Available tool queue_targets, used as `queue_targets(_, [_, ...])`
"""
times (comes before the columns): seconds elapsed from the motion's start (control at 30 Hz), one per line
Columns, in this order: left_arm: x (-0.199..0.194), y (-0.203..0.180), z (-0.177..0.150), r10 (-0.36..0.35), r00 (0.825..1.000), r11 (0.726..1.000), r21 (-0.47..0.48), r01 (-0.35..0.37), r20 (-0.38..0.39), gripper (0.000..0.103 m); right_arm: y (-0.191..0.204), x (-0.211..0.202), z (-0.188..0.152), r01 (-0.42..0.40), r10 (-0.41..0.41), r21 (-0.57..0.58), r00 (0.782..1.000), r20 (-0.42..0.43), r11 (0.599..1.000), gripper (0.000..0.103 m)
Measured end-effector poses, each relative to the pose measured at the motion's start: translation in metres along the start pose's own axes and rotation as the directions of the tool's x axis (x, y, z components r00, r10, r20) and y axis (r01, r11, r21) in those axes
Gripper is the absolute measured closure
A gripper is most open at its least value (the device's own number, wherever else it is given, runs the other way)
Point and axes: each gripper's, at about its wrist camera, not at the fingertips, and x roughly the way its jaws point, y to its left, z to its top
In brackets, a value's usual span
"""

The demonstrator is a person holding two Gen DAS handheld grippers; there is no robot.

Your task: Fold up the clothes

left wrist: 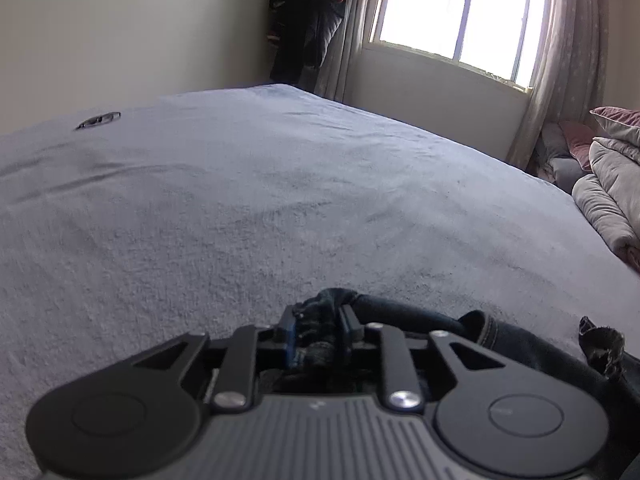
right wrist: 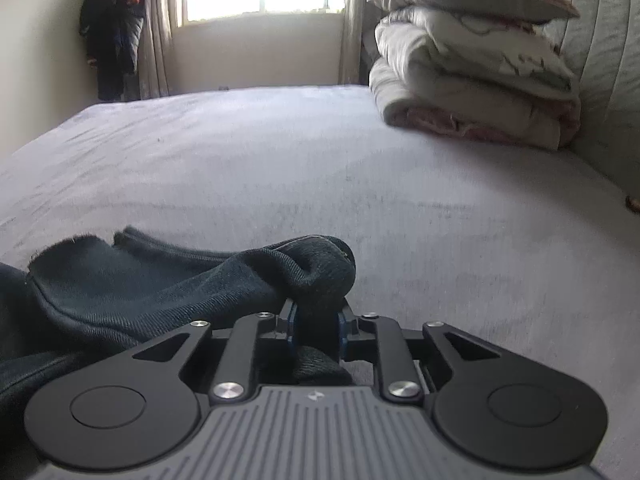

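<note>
Evidently folding has barely begun: the dark denim garment (right wrist: 132, 280) lies bunched on the pale grey bed (right wrist: 440, 220), no neat fold visible. Left gripper (left wrist: 318, 330) and right gripper (right wrist: 316, 326) each pinch denim between their jaws.

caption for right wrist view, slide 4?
Right tool pinches dark garment on grey bed; bedding stack behind.

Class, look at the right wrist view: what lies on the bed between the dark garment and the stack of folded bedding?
Nothing: only bare grey bed cover separates the dark garment from the folded bedding.
</note>
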Motion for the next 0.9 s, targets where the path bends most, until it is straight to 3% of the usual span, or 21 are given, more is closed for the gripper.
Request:
queue_targets(0.13, [-0.015,0.001,0.003,-0.03,0.999,0.999,0.015,0.03,-0.015,0.059,-0.005,-0.014,0.003,-0.015,0.016,0.051,0.999,-0.036,0.999,0.074])
queue_targets(0.23, [-0.031,0.001,0.004,-0.044,0.999,0.999,0.019,0.044,-0.027,0.036,-0.011,-0.029,0.006,-0.028,0.033,0.086,0.998,-0.06,0.996,0.064])
queue_targets(0.3, [-0.045,0.004,0.004,-0.05,0.998,0.999,-0.009,0.05,-0.039,0.034,-0.015,-0.044,0.007,-0.041,0.048,0.094,0.996,-0.077,0.995,0.055])
queue_targets(0.43, [-0.076,0.009,0.002,-0.063,0.996,0.996,-0.063,0.059,-0.063,0.023,-0.021,-0.074,0.0,-0.069,0.077,0.072,0.989,-0.125,0.995,0.052])
queue_targets(0.63, [-0.124,0.014,-0.019,-0.093,0.991,0.991,-0.108,0.083,-0.1,0.02,-0.036,-0.119,-0.023,-0.073,0.073,0.005,0.981,-0.178,0.997,0.048])
queue_targets(0.9, [-0.168,0.005,-0.059,-0.152,0.973,0.984,-0.121,0.132,-0.174,0.018,-0.082,-0.166,-0.057,-0.057,0.066,0.045,0.975,-0.214,0.997,0.047])
